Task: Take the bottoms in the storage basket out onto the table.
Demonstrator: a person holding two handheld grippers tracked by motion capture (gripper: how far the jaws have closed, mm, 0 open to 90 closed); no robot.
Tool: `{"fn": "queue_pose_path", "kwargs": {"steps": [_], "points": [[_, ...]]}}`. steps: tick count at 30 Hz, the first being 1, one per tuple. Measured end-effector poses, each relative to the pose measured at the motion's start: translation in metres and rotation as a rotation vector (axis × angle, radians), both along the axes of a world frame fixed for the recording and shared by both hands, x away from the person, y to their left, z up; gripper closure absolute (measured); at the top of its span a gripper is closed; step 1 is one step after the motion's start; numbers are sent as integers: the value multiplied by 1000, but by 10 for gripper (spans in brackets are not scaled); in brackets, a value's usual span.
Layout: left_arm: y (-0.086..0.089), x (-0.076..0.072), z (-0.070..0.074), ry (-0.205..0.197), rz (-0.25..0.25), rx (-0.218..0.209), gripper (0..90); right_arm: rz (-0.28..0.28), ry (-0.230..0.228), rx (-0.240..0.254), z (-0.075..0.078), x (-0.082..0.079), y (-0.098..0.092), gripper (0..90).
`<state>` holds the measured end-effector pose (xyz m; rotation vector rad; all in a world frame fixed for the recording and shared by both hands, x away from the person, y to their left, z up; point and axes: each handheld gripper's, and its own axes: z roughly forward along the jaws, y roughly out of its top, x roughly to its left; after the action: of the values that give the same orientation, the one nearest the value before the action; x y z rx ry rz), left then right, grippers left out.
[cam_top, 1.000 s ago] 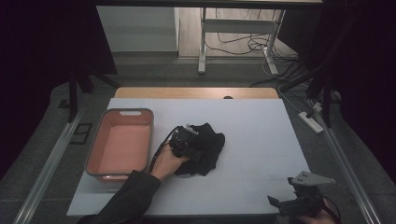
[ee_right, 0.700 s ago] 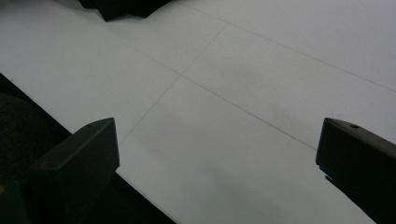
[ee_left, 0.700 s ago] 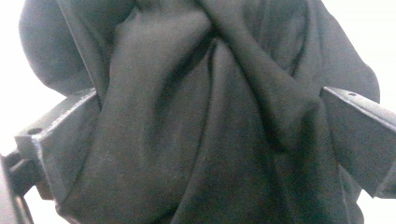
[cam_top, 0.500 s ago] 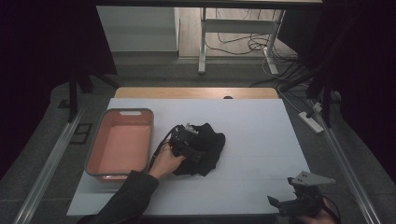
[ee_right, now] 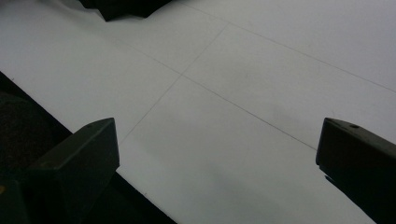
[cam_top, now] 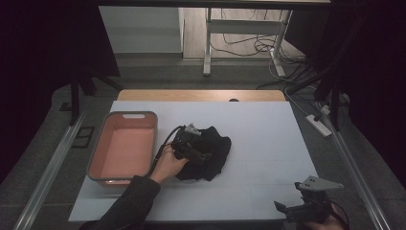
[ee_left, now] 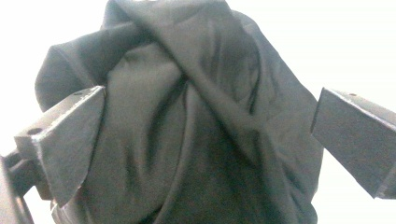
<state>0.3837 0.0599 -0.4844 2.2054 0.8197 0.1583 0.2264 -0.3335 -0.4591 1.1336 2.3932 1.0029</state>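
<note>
A crumpled black cloth [cam_top: 210, 151] lies in a heap near the middle of the white table [cam_top: 268, 124]. My left gripper [cam_top: 191, 148] rests on the cloth's left side. In the left gripper view its jaws stand wide open on either side of the bunched cloth [ee_left: 196, 121], with folds rising between them. My right gripper [cam_top: 306, 206] hovers low at the table's front right edge, jaws open over bare white surface [ee_right: 243, 93]. A corner of the cloth [ee_right: 126, 7] shows at the top of the right gripper view.
A salmon-pink plastic bin [cam_top: 124, 146] with a grey rim stands at the table's left, close to the cloth. A white power strip [cam_top: 318, 124] lies on the floor to the right. Table legs and cables [cam_top: 249, 43] stand behind the table.
The left gripper has shifted slightly on the cloth. The right gripper has stayed in place.
</note>
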Motion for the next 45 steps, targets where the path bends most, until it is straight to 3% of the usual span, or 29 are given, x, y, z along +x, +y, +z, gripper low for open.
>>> {"fn": "queue_pose_path", "kwargs": {"steps": [14, 18, 28, 32, 45], "points": [[7, -2, 9, -1, -26, -57, 0, 1, 1, 0, 0, 0, 0, 0], [6, -4, 12, -25, -49, -40, 0, 2, 1, 0, 0, 0, 0, 0], [10, -11, 19, -42, -76, -72, 0, 3, 1, -1, 0, 0, 0, 0], [10, -14, 20, -58, -78, -50, 0, 2, 2, -1, 0, 0, 0, 0], [19, -17, 25, -24, -52, -84, 0, 5, 4, 1, 0, 0, 1, 0]]}}
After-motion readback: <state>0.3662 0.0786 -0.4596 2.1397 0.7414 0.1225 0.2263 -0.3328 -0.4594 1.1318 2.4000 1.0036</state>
